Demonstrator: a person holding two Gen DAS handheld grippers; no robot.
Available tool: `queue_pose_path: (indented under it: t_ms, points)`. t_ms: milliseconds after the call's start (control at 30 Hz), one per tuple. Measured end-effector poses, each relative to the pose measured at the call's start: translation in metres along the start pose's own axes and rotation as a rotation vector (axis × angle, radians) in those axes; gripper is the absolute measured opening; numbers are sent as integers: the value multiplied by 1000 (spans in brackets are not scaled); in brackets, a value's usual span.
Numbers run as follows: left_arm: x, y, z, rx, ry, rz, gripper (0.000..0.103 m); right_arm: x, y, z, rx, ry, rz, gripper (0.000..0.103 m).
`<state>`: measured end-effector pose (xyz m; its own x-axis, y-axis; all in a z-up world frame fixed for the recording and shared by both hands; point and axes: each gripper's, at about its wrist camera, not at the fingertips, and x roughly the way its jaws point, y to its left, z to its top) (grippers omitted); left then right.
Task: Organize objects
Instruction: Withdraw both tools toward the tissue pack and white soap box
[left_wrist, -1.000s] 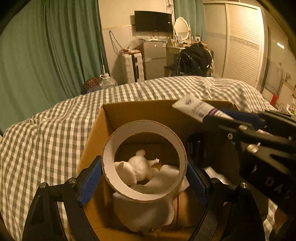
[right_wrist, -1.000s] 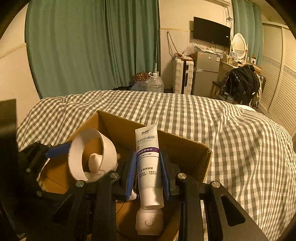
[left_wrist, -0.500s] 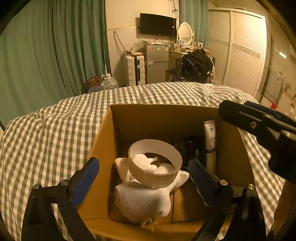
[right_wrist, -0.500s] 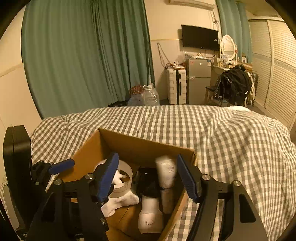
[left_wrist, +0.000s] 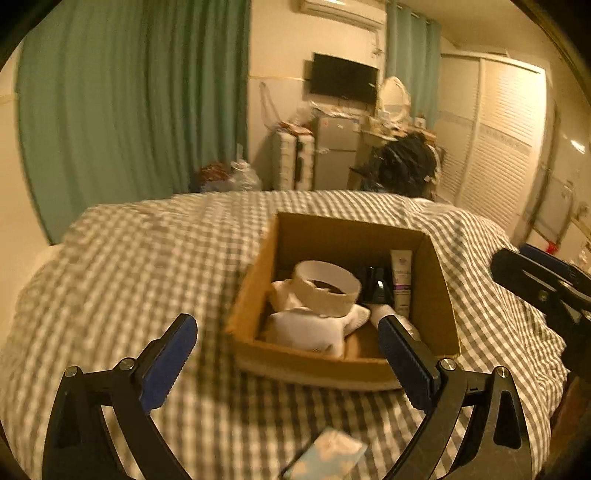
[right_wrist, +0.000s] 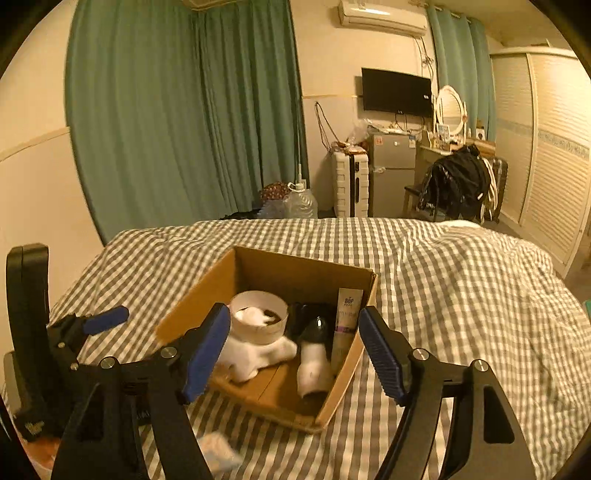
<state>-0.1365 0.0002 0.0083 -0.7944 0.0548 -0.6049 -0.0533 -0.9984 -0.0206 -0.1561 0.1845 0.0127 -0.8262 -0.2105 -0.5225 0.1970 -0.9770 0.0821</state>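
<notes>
An open cardboard box (left_wrist: 437, 295) (right_wrist: 207, 291) stands on the checked bed. In it lie a white tape ring (left_wrist: 327, 290) (right_wrist: 258, 323) on top of white socks (left_wrist: 306, 328) (right_wrist: 258, 354), a black-and-white bottle (right_wrist: 314, 354), and a white tube (left_wrist: 401, 280) (right_wrist: 345, 328) leaning against the right wall. My left gripper (left_wrist: 286, 356) is open and empty, held back over the bed in front of the box. My right gripper (right_wrist: 293, 350) is open and empty, above the box's near side.
A small light-blue packet (left_wrist: 328, 456) (right_wrist: 218, 452) lies on the checked bedspread (left_wrist: 129, 277) near me, in front of the box. Green curtains, a fridge, a suitcase and a chair with a black bag stand beyond the bed's far edge.
Both grippers opened, dropping the tape ring and the tube into the box, then pulled back and up away from it. The light-blue packet has come into view.
</notes>
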Motion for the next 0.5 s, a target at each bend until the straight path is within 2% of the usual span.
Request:
queue_pose_path:
  t_ms: [100, 233, 367, 500]
  points:
    - [-30, 8, -6, -21, -23, 19, 101, -28, 11, -2, -18, -13, 12, 72]
    - [-64, 22, -23, -54, -30, 8, 101, -63, 27, -6, -46, -30, 14, 75]
    - [-80, 28, -48, -49, 6, 14, 101, -88, 42, -17, -76, -30, 21, 76]
    - [-78, 32, -80, -34, 69, 6, 101, -94, 54, -41, -76, -5, 39, 76]
